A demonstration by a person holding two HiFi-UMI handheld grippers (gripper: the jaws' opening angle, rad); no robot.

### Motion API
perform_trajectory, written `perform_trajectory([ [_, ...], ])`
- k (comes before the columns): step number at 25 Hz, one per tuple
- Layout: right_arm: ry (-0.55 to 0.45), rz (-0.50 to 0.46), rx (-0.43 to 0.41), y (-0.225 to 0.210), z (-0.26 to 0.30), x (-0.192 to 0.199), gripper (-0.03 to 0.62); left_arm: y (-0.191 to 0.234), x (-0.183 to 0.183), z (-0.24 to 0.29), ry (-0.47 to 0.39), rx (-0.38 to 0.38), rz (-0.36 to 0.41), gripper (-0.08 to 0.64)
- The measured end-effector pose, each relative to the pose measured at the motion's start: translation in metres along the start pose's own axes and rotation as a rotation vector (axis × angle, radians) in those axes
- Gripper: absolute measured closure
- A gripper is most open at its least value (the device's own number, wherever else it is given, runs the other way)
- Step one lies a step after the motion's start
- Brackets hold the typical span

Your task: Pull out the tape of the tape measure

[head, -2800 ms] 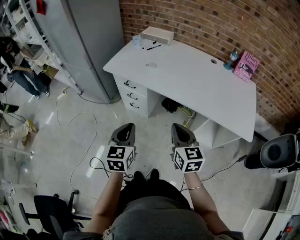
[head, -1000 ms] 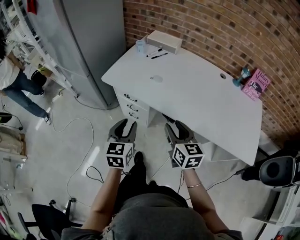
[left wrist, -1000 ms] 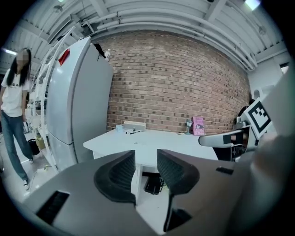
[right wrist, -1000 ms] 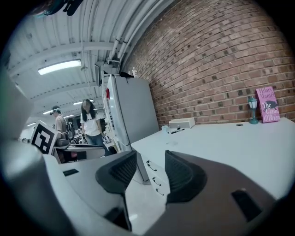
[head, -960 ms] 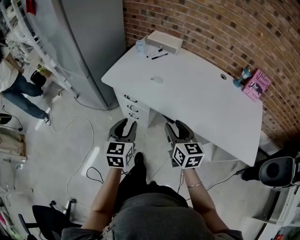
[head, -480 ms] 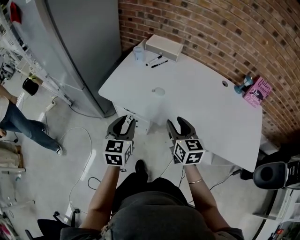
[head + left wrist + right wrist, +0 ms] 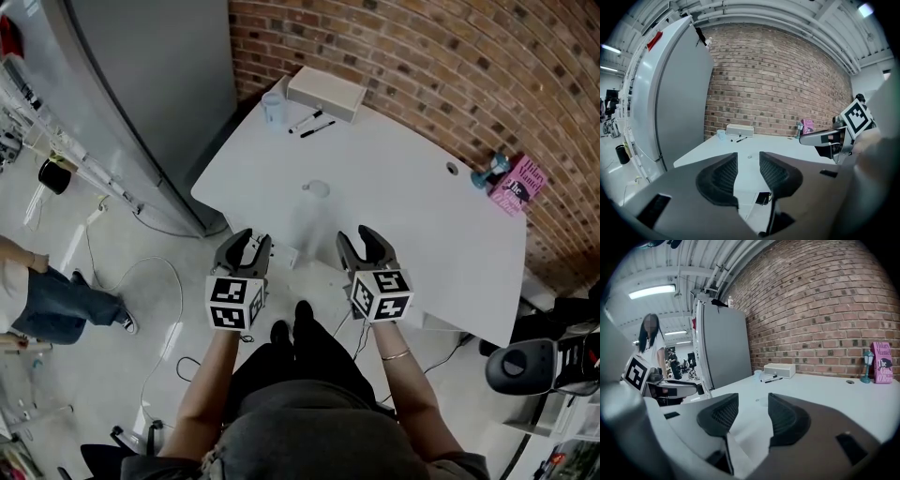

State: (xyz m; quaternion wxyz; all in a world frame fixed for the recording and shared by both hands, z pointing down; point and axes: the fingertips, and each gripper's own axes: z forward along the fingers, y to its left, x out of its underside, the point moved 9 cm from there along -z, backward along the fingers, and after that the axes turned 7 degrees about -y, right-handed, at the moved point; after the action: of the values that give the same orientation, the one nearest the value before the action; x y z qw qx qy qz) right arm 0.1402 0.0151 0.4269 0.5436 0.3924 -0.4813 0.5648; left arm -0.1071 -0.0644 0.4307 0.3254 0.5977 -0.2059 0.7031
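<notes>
Now the left hand-held gripper (image 7: 248,240) and right hand-held gripper (image 7: 359,236), both released and empty, have reached the tabletop (image 7: 403,202) edge, bringing the small round object (image 7: 317,188), presumably the tape measure, nearly within reach.

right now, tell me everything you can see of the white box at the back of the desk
The white box is a low, rectangular case, plain and matte, with nothing on top. It lies flat at the far left corner of the white desk, close to the brick wall; whether it touches the wall cannot be told. A pale cup stands beside it and two dark pens lie just in front, apart from it.
</notes>
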Motion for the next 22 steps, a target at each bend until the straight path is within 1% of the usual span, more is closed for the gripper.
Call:
perform_trajectory([
  [3, -0.001, -0.015, -0.009, -0.009, 0.012, -0.005, 0.408, 0.003, 0.001, 0.009, 0.005, -0.011, -0.005, 0.423],
  [6, 0.013, -0.026, -0.032, -0.018, 0.028, -0.008, 0.407, 0.005, -0.001, 0.018, 0.006, -0.037, -0.015, 0.423],
  [14, 0.077, -0.096, -0.115, -0.04, 0.083, -0.013, 0.395, 0.018, -0.004, 0.043, 0.015, -0.118, -0.03, 0.423],
  [22, 0.146, -0.14, -0.191, -0.047, 0.127, -0.01, 0.381, 0.032, -0.002, 0.056, 0.038, -0.193, -0.065, 0.423],
])
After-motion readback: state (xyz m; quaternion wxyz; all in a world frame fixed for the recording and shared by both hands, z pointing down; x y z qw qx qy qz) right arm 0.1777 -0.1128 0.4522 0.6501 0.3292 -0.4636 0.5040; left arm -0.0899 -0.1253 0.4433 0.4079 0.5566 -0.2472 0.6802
